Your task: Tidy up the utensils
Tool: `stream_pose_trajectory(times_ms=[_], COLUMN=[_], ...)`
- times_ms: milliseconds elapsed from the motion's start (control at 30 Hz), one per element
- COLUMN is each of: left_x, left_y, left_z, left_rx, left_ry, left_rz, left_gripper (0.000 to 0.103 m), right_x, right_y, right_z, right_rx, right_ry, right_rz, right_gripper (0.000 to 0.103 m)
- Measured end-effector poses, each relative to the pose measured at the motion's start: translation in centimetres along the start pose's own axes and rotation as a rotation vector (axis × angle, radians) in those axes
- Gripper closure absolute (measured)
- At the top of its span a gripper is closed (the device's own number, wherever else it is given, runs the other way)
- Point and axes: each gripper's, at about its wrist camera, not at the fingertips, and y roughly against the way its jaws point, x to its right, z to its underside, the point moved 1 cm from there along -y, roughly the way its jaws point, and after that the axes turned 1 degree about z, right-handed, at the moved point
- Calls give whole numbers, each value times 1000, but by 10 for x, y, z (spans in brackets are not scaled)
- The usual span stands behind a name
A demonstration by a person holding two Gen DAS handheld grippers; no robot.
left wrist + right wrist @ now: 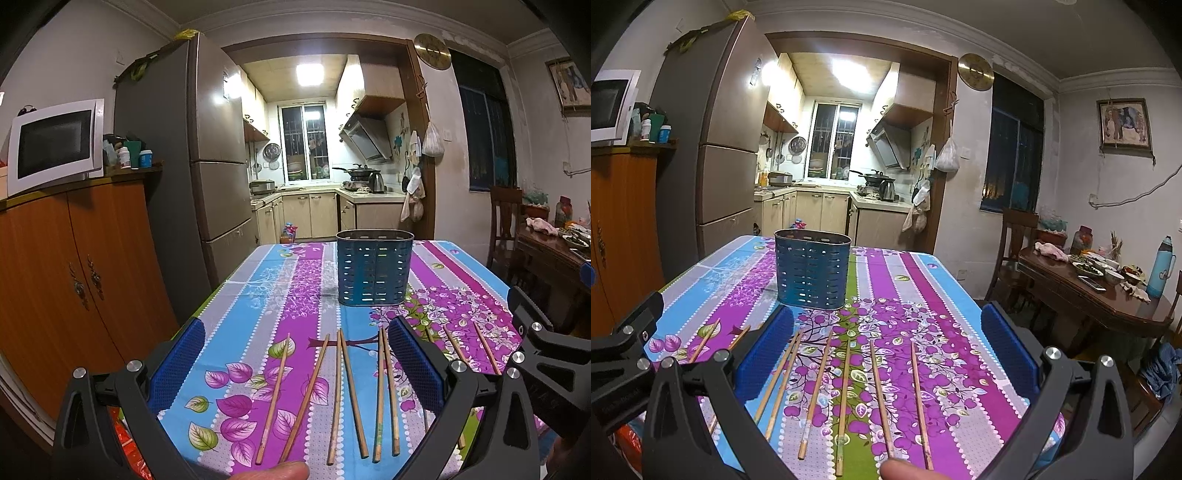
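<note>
Several wooden chopsticks (343, 395) lie side by side on the flowered tablecloth (258, 295), near the front edge; they also show in the right wrist view (816, 391). A blue perforated utensil holder (373, 267) stands upright farther back; it also shows in the right wrist view (812, 268). My left gripper (297, 362) is open and empty above the left chopsticks. My right gripper (886, 354) is open and empty above the right chopsticks. The right gripper's body shows at the right of the left wrist view (546, 354).
An orange wooden cabinet (74, 280) with a microwave (55, 146) stands left of the table, beside a tall fridge (207, 147). A dark dining table (1100, 291) with dishes and a chair (1015, 236) stand to the right. The kitchen lies behind.
</note>
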Motion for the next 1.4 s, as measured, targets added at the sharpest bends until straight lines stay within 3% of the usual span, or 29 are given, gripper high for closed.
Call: stream_pose_trajectory(times_ms=[267,467,533,600,700,800,933,1000,1167,1300,1400], left_x=[-10,-72,-93,-114,-129,-125,-103,-91,-76,-77,-74], left_y=[-2,-7,-12,-19,-23,-19,-18,-19,-42,-56,-57], left_z=[-1,14,29,47,71,92,111,117,132,141,145], left_rx=[14,60,37,-56,-140,-175,-195,-196,-251,-288,-273], left_ry=[7,96,112,126,95,37,-14,-54,-101,-83,-94], left_rz=[-22,-61,-89,-91,-106,-54,59,72,92,120,147], left_gripper=[3,3,3,3,3,3,4,5,30,51,57], right_x=[1,31,50,66,87,92,75,63,55,58,51], right_y=[-1,-2,-5,-12,-27,-40,-38,-33,-29,-33,-36], right_z=[-1,1,6,16,34,62,95,110,128,132,138], right_rx=[5,28,14,-34,-157,-315,-411,-432,-474,-484,-467], right_ry=[5,-45,-69,-80,-110,-120,-24,16,17,10,48], right_rz=[10,86,114,105,24,-73,-118,-137,-182,-190,-195], right_gripper=[5,5,5,5,5,5,5,5,8,30,50])
